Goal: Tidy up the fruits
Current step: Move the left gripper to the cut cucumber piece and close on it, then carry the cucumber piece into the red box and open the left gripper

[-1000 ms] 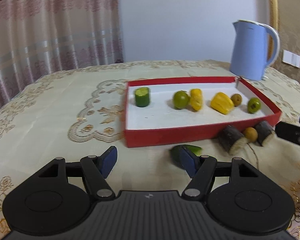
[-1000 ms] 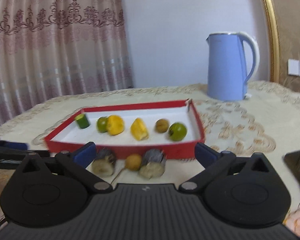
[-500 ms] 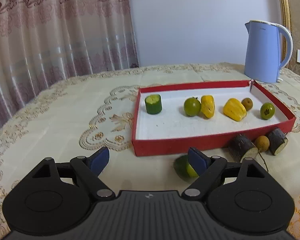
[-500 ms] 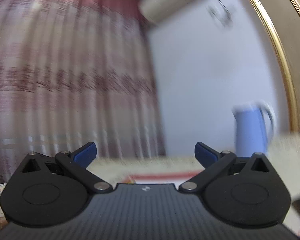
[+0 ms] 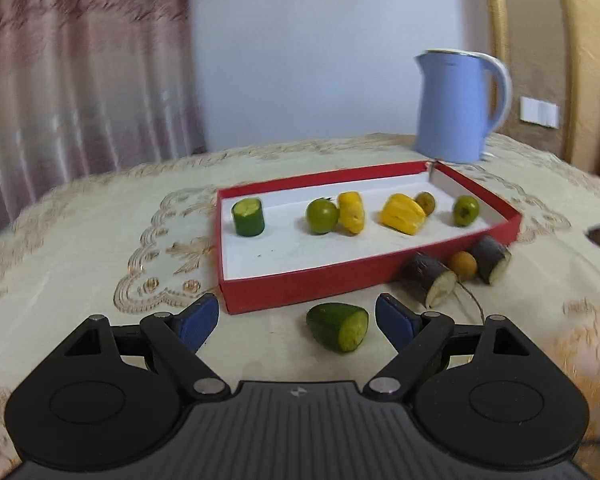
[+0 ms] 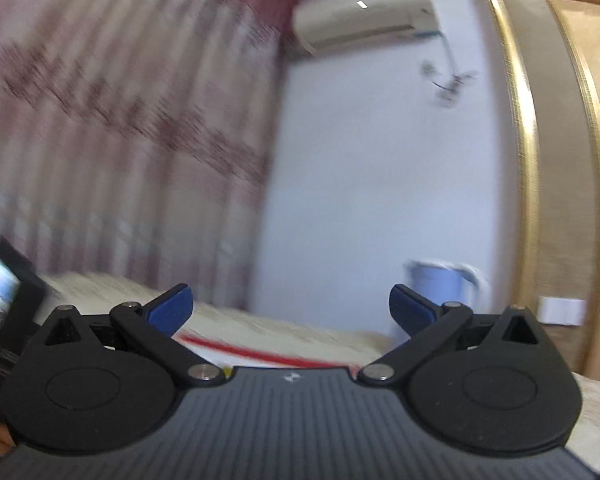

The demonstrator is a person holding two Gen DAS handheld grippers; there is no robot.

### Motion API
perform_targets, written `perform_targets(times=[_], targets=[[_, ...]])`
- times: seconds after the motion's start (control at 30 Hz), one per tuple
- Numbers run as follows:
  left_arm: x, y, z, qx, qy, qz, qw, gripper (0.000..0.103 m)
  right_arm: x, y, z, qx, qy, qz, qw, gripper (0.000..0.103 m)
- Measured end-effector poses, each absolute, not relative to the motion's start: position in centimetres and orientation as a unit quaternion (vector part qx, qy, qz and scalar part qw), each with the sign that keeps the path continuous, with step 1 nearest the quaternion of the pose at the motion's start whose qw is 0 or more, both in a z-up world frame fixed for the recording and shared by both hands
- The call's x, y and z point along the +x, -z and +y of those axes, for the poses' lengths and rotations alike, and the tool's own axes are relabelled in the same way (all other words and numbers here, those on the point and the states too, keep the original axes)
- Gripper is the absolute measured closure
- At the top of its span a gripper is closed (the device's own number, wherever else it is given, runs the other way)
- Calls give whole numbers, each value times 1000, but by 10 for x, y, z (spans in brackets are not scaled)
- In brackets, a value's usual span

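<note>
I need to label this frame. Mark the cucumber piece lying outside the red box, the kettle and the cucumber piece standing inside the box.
cucumber piece outside the box (image 5: 337, 326): left wrist view, on its green skin.
kettle (image 5: 452, 108): left wrist view, middle of the blue body.
cucumber piece inside the box (image 5: 249, 222): left wrist view, on its side wall.

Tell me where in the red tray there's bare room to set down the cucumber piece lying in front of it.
The red tray is bare along its near half, in front of the fruit row, and in the gap between the upright cucumber chunk and the green fruit. From there rightward the row is crowded. The cucumber piece lies outside, between the open left gripper's fingers.
</note>
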State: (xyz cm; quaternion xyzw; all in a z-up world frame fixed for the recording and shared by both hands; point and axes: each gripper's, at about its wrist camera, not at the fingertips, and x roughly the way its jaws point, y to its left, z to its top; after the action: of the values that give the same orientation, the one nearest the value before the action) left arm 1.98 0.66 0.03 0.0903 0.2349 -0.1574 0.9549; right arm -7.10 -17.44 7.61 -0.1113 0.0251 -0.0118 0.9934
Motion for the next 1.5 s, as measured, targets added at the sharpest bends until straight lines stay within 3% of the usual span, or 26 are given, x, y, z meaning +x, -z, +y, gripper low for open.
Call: perform_targets(times=[0.13,0.27,0.37,0.43,0.5,1.5], targets=[[22,3,-2,125,152,221,955,17,-57,-66,-196,-38,-11,72,997,0],[35,8,-8,112,170,251,946,21,-54,-57,-203,-39,-6,81,996,0],[41,14,-13,105,191,277,936,34,-48,-50,-208,-42,-1,89,995,0],[46,19,-16,104,192,294,931,52,-46,-48,-213,-36,0,94,995,0],[52,23,-18,97,198,309,925,63,-45,-47,-217,-32,0,102,994,0],[67,-24,-12,89,75,272,955,63,-42,-36,-218,-49,-7,129,990,0]])
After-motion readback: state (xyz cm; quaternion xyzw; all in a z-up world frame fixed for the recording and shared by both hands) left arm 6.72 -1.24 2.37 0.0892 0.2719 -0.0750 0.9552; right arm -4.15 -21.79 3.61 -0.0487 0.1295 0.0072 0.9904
